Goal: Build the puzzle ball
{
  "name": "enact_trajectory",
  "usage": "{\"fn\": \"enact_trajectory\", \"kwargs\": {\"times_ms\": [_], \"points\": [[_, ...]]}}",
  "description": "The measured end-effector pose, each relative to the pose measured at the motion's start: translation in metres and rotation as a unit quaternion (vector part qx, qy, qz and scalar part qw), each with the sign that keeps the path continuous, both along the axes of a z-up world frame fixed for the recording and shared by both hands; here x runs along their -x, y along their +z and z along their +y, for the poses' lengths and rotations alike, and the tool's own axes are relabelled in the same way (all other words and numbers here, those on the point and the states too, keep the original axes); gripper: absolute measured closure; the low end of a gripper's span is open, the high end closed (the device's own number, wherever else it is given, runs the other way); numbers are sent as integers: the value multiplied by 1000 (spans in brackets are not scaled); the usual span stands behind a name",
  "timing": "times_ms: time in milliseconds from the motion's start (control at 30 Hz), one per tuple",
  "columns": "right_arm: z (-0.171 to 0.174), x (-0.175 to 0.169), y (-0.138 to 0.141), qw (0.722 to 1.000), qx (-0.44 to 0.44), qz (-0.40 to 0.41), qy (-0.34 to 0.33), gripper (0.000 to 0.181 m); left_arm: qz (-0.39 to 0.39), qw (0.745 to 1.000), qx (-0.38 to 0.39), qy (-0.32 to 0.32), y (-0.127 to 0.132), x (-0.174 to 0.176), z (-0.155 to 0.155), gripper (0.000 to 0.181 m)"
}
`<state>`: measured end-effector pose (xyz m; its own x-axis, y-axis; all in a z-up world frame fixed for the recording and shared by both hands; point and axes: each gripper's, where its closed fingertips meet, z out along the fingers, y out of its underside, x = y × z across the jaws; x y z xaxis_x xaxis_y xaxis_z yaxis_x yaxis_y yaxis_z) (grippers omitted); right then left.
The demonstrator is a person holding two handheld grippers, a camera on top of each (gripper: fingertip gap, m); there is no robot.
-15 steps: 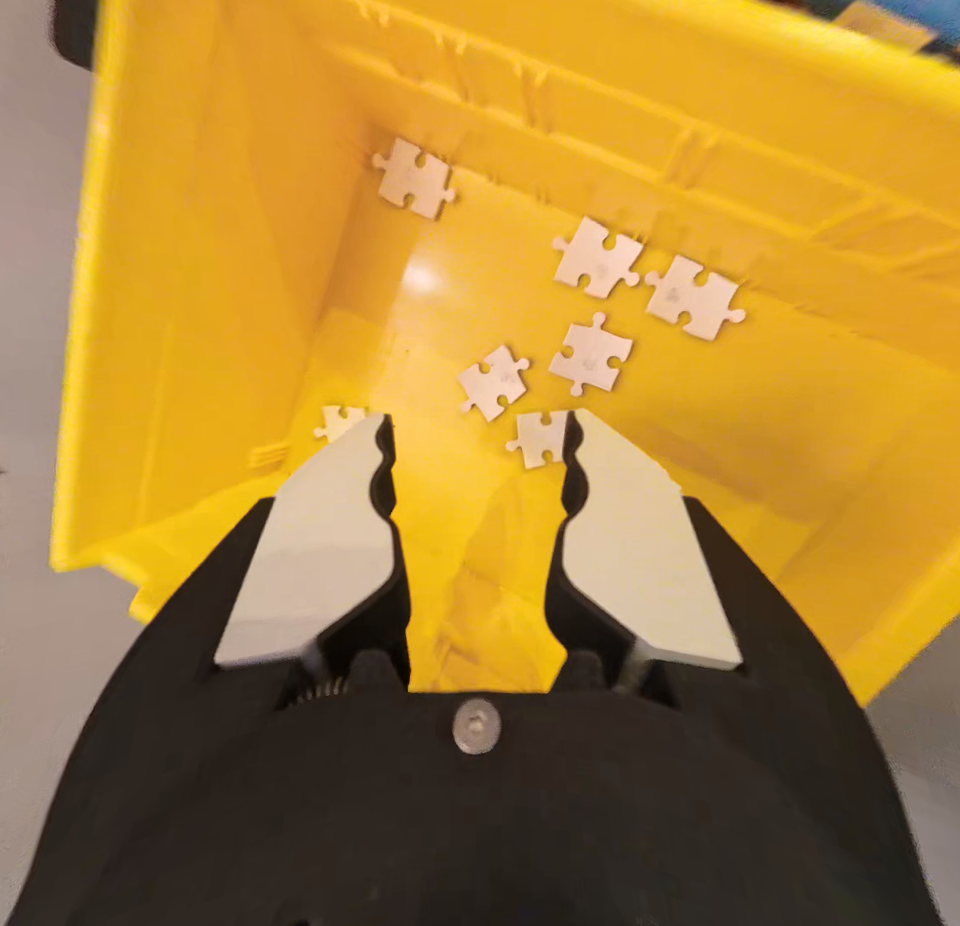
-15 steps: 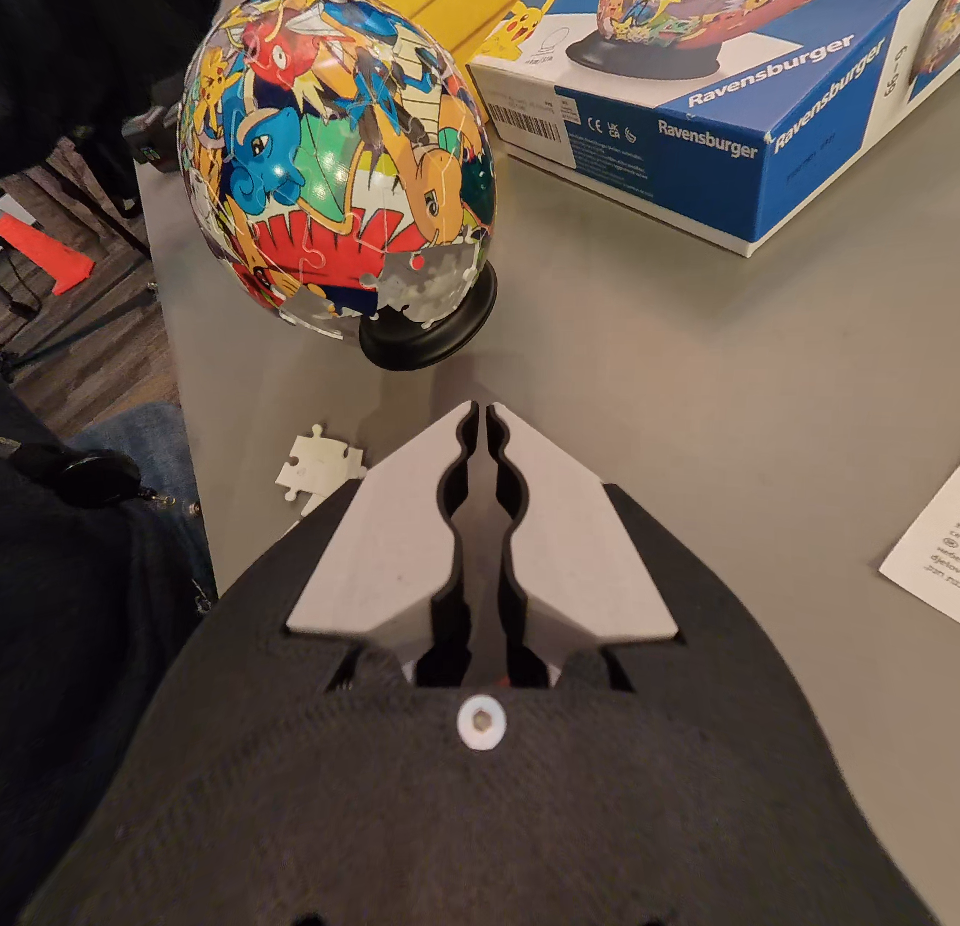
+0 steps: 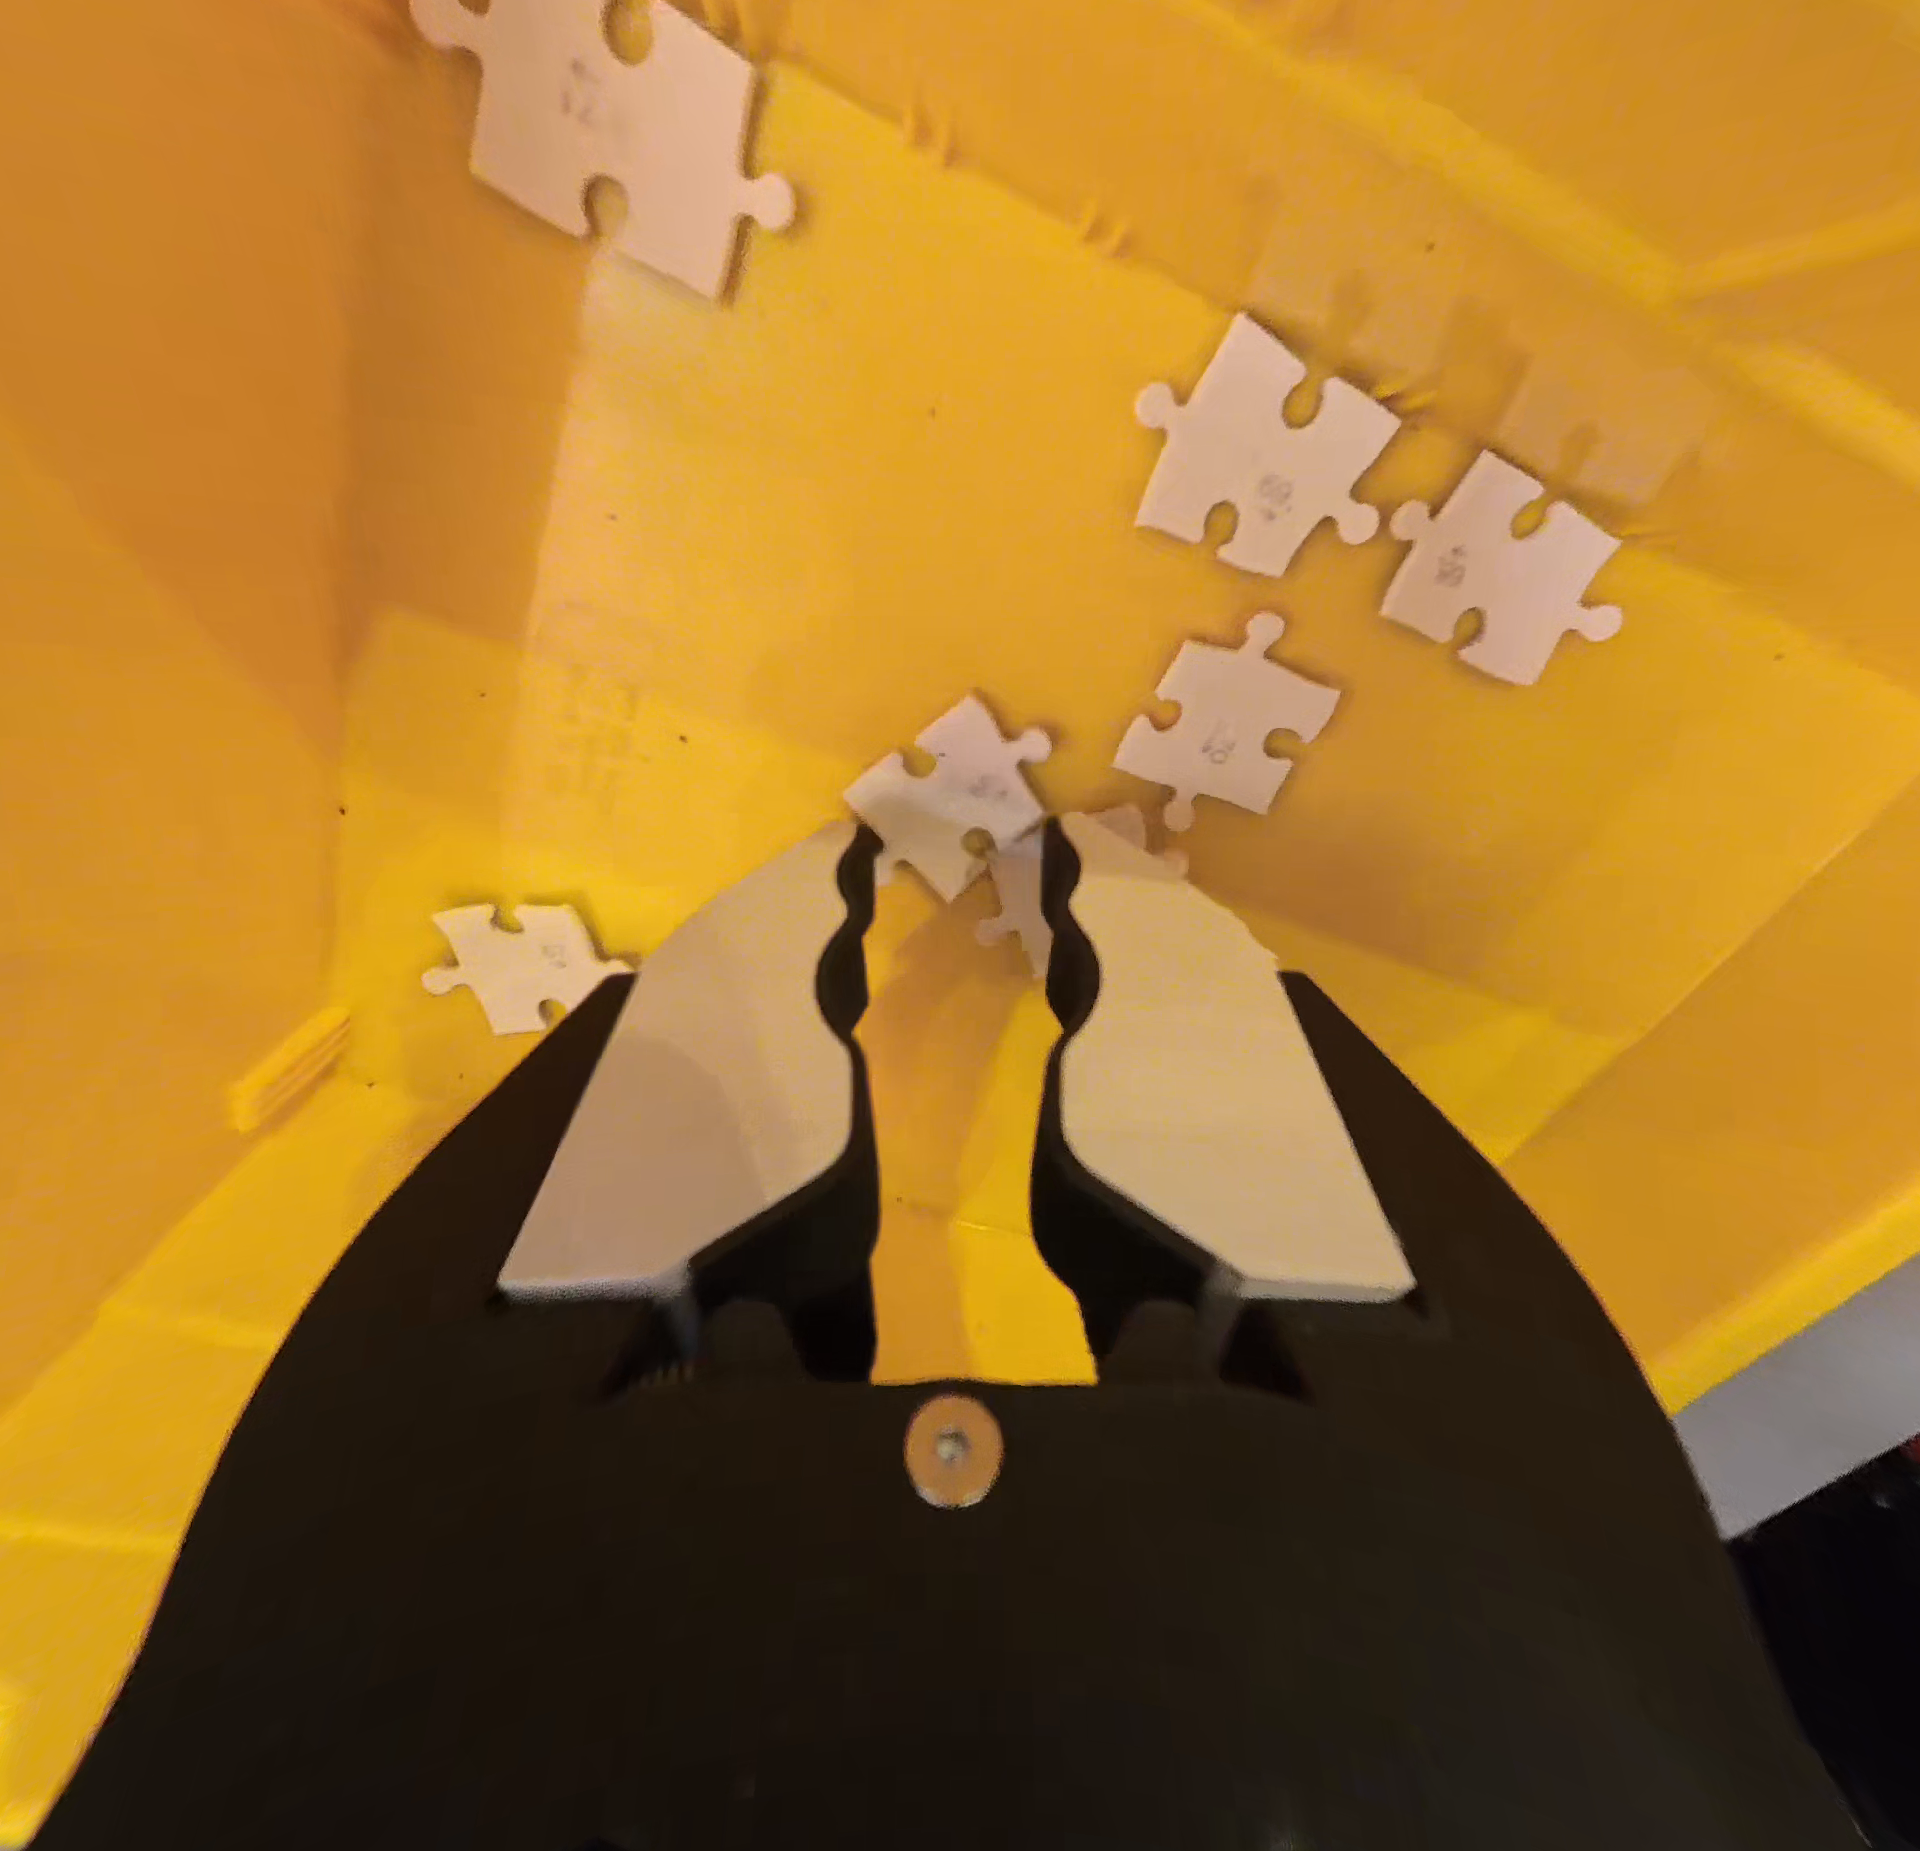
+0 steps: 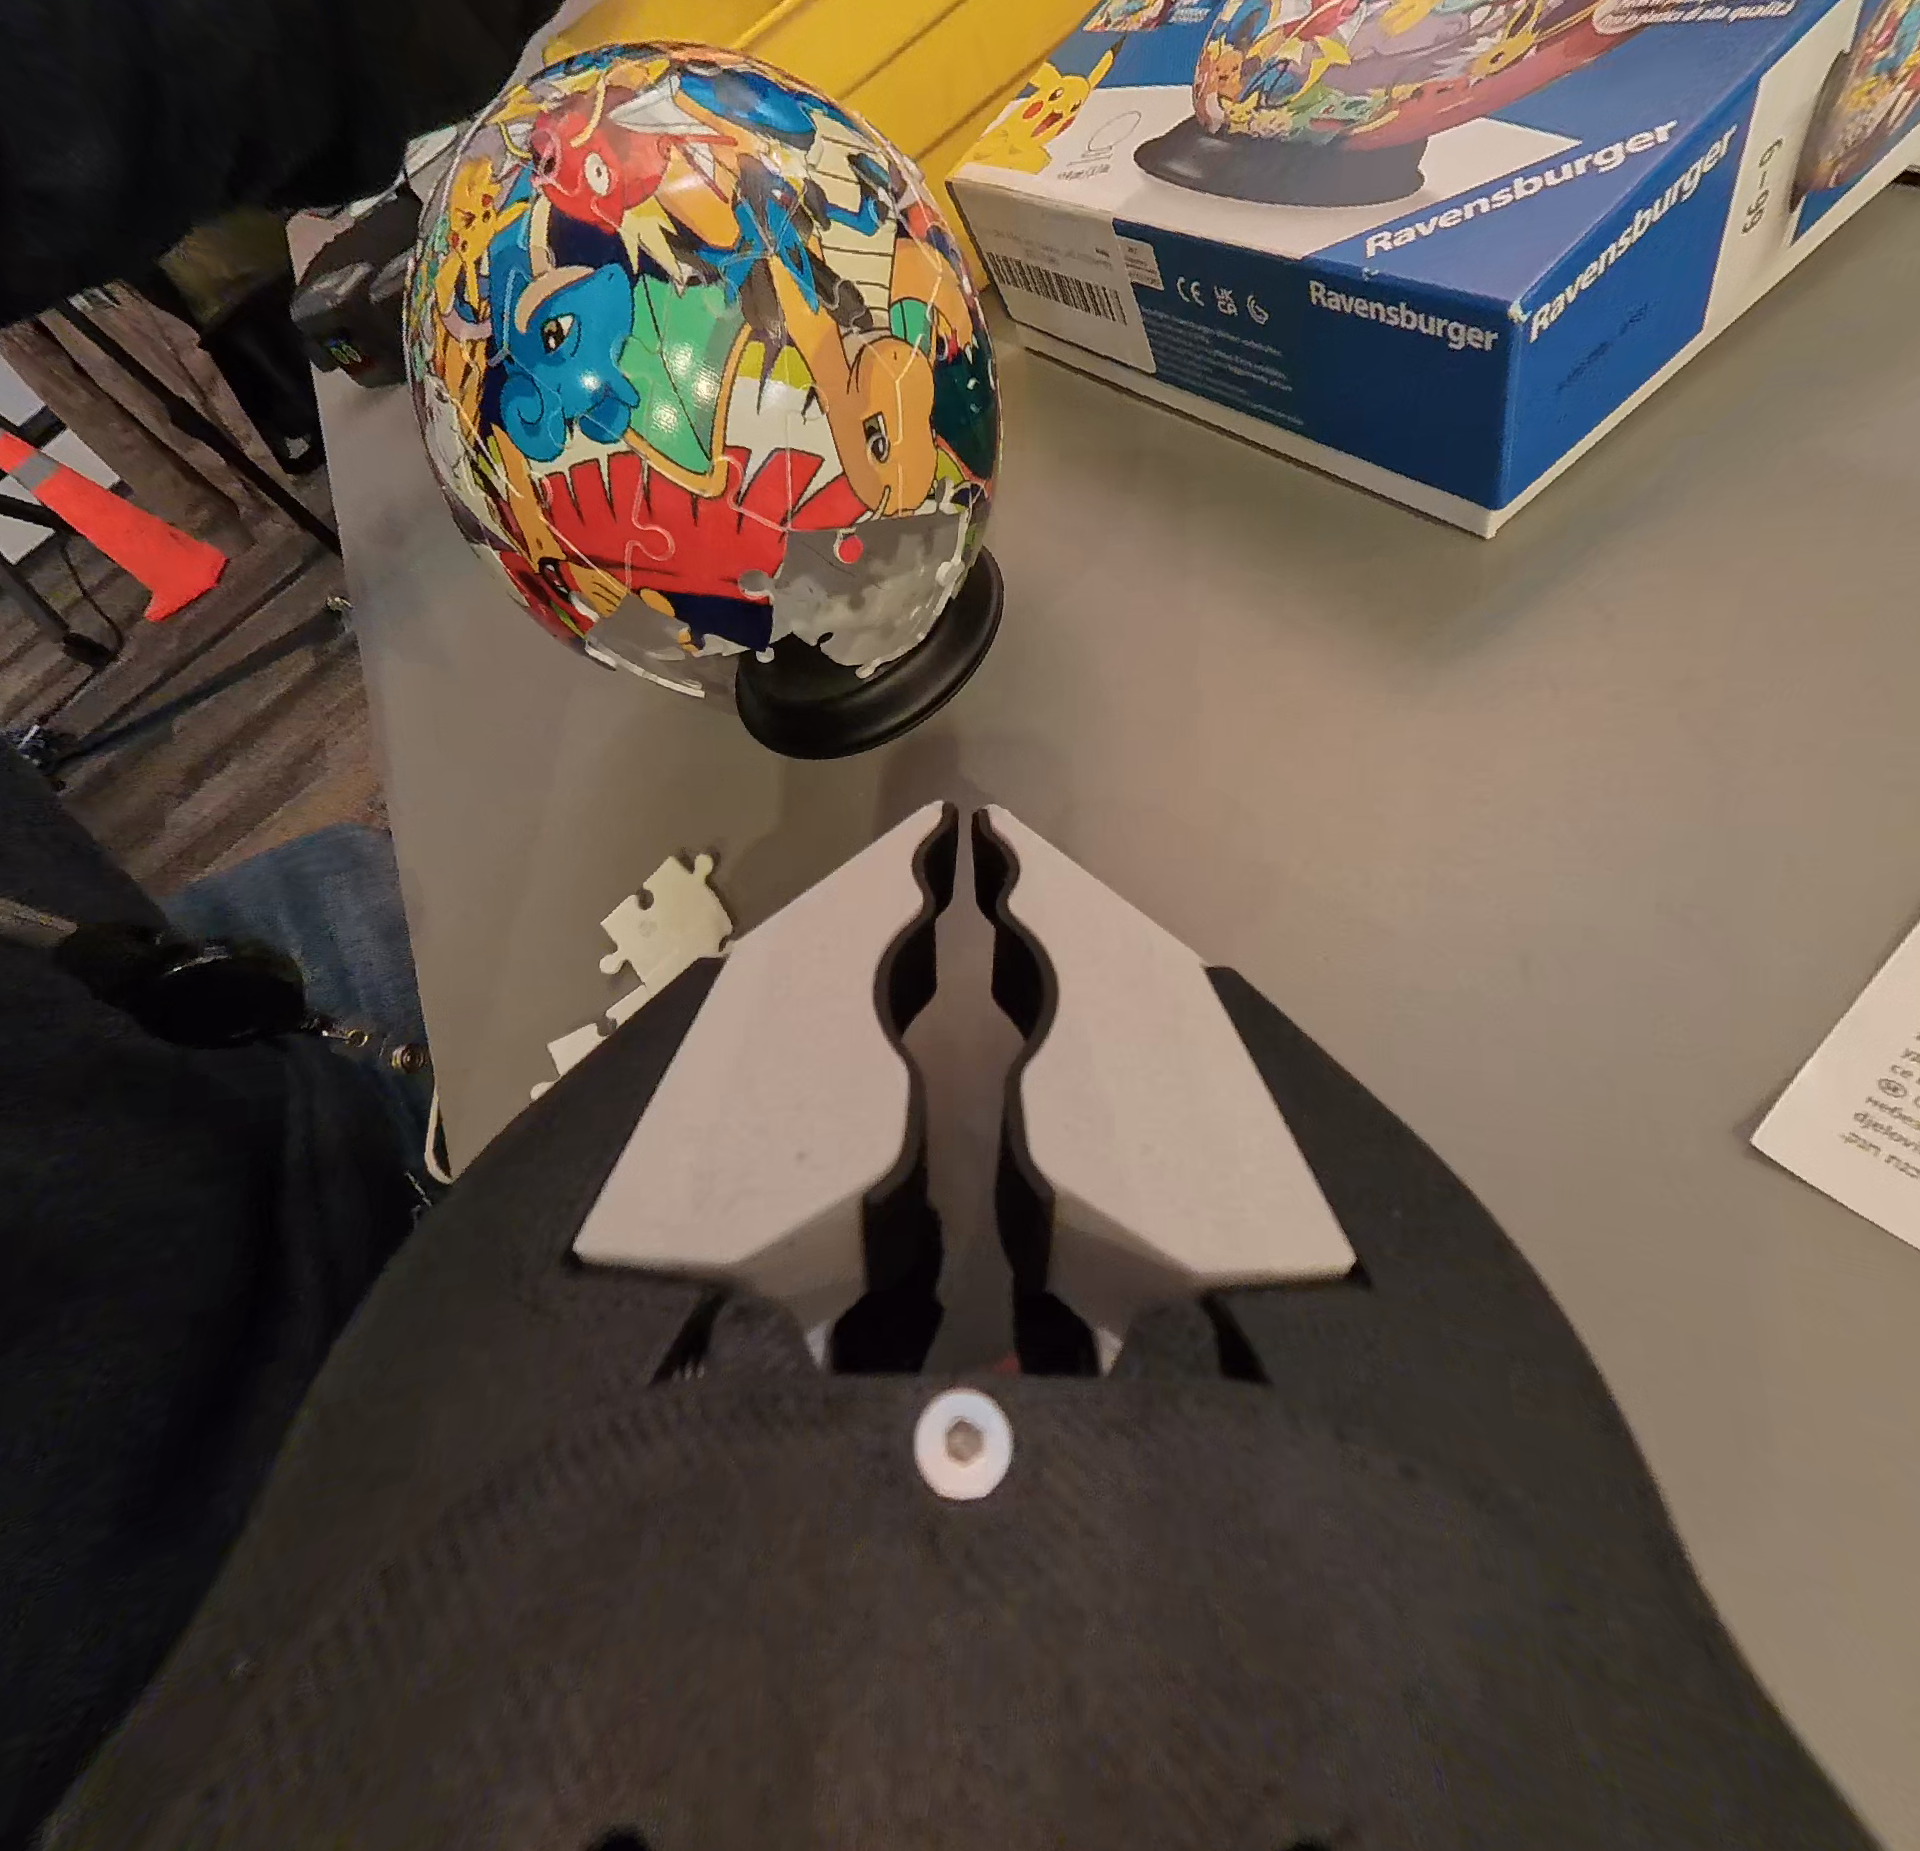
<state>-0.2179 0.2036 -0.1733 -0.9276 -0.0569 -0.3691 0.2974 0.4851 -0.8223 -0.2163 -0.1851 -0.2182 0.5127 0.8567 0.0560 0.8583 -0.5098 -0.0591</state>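
Observation:
My left gripper [image 3: 956, 835] is open, deep inside a yellow bin [image 3: 727, 554]. Several white puzzle pieces lie face down on the bin floor. One piece [image 3: 961, 788] sits right at my fingertips, tilted, and another piece [image 3: 1023, 892] lies between the jaws against the right finger. My right gripper [image 4: 964, 814] is shut and empty over the grey table [image 4: 1351, 762]. Ahead of it the colourful puzzle ball [image 4: 696, 347] rests on a black stand [image 4: 873, 679], with gaps near its bottom. A loose white piece [image 4: 665, 918] lies left of the right fingers.
The blue puzzle box [image 4: 1455, 222] lies at the back right of the table. A white leaflet [image 4: 1860, 1105] lies at the right edge. The yellow bin [image 4: 852, 4] stands behind the ball. A person's leg [image 4: 291, 928] is at the table's left edge, with floor beyond.
My left gripper has moved forward and down into the bin, so the pieces look larger; its tips now reach the nearest piece, which has tilted. The right gripper has barely moved.

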Motion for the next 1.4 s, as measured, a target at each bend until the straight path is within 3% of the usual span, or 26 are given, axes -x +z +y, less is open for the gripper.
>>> {"fn": "enact_trajectory", "kwargs": {"times_ms": [167,267,400,567,733,967,1033,1100,1400], "points": [[1,0,1,1000,5,-7,2,181,2,1000,6,0,4,-1,1,154],[1,-1,2,1000,7,-8,5,180,31,999,10,2,11,6,1,177],[1,-3,2,1000,7,-3,10,180,29,999,25,-7,11,4,3,177],[1,-4,2,1000,7,2,13,181,2,1000,19,-20,5,4,5,133],[2,-5,2,1000,8,1,15,181,-5,999,-4,-46,3,4,15,153],[2,-5,3,1000,12,-4,16,181,17,999,-6,-42,2,7,14,155],[2,-5,3,1000,12,-5,17,181,35,999,4,-40,6,10,13,172],[2,-5,3,1000,12,-4,19,181,61,997,-2,-37,10,13,17,177],[2,-7,3,1000,10,6,23,181,79,996,3,-45,19,9,23,179]]}}
